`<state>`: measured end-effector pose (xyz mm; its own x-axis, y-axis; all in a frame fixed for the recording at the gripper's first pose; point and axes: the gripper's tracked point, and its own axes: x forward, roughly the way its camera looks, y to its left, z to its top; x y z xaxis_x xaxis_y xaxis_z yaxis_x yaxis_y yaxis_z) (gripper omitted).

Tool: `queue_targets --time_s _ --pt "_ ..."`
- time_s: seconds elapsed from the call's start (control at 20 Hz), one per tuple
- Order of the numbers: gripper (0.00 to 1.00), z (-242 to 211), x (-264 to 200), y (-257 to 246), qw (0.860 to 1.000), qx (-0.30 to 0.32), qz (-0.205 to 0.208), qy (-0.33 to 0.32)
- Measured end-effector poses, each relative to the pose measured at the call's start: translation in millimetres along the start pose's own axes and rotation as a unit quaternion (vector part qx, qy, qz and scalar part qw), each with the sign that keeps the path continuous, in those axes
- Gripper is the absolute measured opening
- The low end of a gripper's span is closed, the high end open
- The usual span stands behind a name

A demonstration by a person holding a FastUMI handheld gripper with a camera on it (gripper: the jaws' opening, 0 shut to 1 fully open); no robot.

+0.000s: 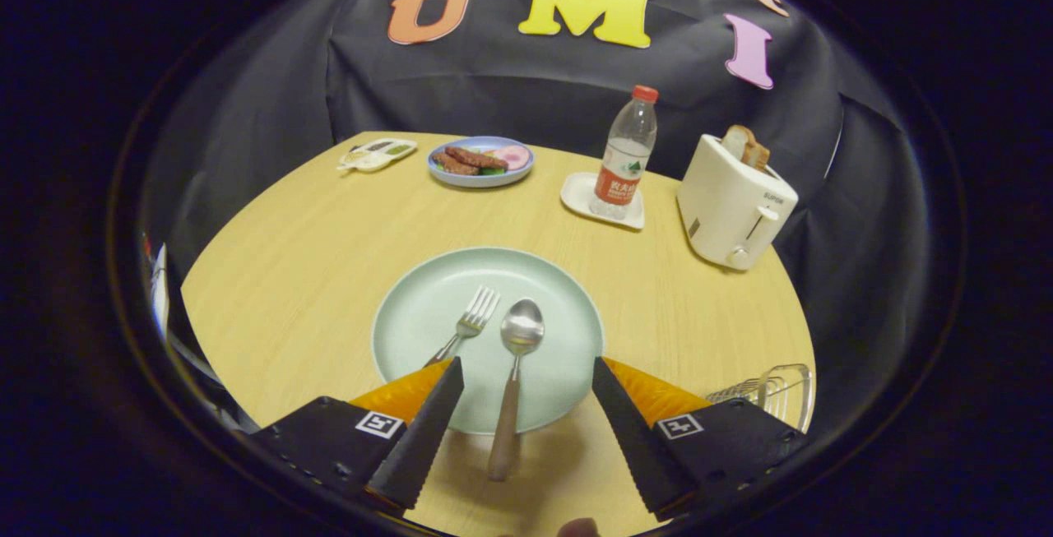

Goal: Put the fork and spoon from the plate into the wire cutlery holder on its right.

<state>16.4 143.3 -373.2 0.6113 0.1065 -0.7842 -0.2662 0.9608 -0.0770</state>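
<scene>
While your claw (526,381) hangs wide and empty, the spoon (517,372) lies between its fingers, handle near, bowl far; the wire cutlery holder (769,393) waits right.

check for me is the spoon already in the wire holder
No, the spoon lies on the plate beside the fork, between the open gripper fingers, apart from the wire cutlery holder.

There were two plates, one green (428,307) and one blue with food (481,179); one fork (470,321), one spoon (518,356), one bottle (625,155), one toaster (732,204), one wire cutlery holder (769,393), one white coaster (580,196).

The gripper (526,377) had its jaws spread apart, holding nothing.
</scene>
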Motion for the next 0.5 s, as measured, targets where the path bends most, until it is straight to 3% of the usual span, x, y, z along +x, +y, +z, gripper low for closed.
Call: queue_targets --time_s 0.1,0.2,0.25,0.4,0.5 --pt "0.93 -6 15 5 1.0 0.006 0.001 0.022" --pt "0.79 -13 27 6 0.999 0.016 -0.006 0.042" --pt "0.63 -15 32 5 0.998 0.019 -0.009 0.051" --pt "0.46 -21 37 6 0.997 0.03 -0.011 0.07" --pt "0.27 -27 40 5 0.996 0.036 -0.012 0.082"
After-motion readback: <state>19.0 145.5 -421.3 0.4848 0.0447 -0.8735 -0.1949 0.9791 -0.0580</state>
